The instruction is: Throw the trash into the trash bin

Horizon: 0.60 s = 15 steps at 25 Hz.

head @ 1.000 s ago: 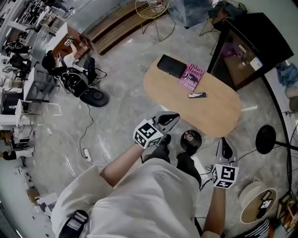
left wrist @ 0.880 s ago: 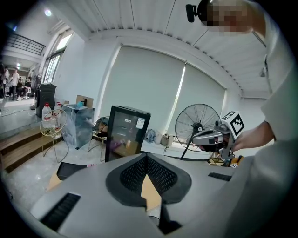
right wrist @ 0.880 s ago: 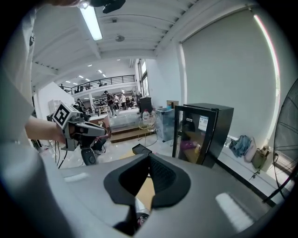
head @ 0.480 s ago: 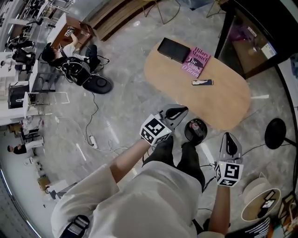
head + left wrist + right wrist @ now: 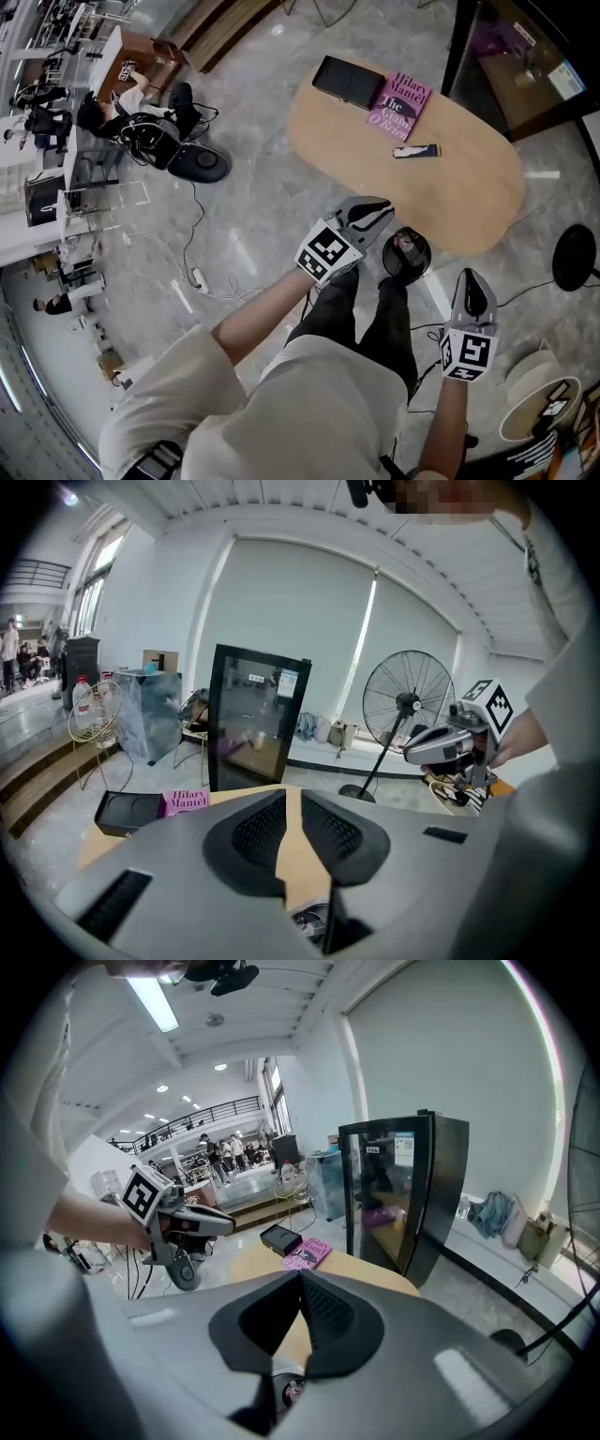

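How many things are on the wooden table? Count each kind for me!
Book: 1
Black box: 1
Small packet: 1
Total on the table: 3

Oval table mid-floor. On its far end: flat box at left, book just beside it on right. Small flat item on table nearer, before book, apart from it. Trash bin on floor at table's near edge. Glass-door cabinet behind table, to right. Standing fan's base on floor right of table.
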Each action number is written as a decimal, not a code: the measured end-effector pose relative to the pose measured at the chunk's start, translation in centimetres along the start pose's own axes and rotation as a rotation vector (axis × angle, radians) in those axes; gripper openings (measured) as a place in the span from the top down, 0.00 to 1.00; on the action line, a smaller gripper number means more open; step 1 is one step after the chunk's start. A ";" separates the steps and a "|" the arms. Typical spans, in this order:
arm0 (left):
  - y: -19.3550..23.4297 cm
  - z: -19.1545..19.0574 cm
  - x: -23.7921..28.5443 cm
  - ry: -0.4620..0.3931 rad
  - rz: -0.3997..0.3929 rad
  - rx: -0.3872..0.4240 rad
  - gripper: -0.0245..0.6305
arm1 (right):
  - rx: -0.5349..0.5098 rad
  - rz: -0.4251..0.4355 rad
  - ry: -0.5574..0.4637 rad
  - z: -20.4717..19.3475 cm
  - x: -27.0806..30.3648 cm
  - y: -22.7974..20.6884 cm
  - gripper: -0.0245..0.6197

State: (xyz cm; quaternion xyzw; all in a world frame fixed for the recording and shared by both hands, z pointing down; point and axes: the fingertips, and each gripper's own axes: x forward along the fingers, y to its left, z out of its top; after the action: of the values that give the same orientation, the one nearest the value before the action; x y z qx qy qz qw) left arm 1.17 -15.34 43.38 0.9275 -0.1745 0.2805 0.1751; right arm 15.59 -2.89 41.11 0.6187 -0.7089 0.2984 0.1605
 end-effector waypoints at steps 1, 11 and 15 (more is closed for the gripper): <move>0.4 -0.4 0.6 0.007 0.001 0.008 0.86 | 0.008 -0.003 0.004 -0.5 0.4 -0.1 0.95; 2.9 -6.3 6.7 0.124 -0.004 0.069 0.65 | 0.091 -0.023 0.034 -6.3 4.6 -1.4 0.95; 4.4 -8.6 9.1 0.165 0.004 0.093 0.65 | 0.121 -0.029 0.044 -8.4 6.2 -2.0 0.95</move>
State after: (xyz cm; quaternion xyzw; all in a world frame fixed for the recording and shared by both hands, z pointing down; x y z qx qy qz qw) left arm 2.48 -17.67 56.38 0.9080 -0.1483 0.3638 0.1452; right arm 15.24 -2.68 51.74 0.6308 -0.6767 0.3519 0.1426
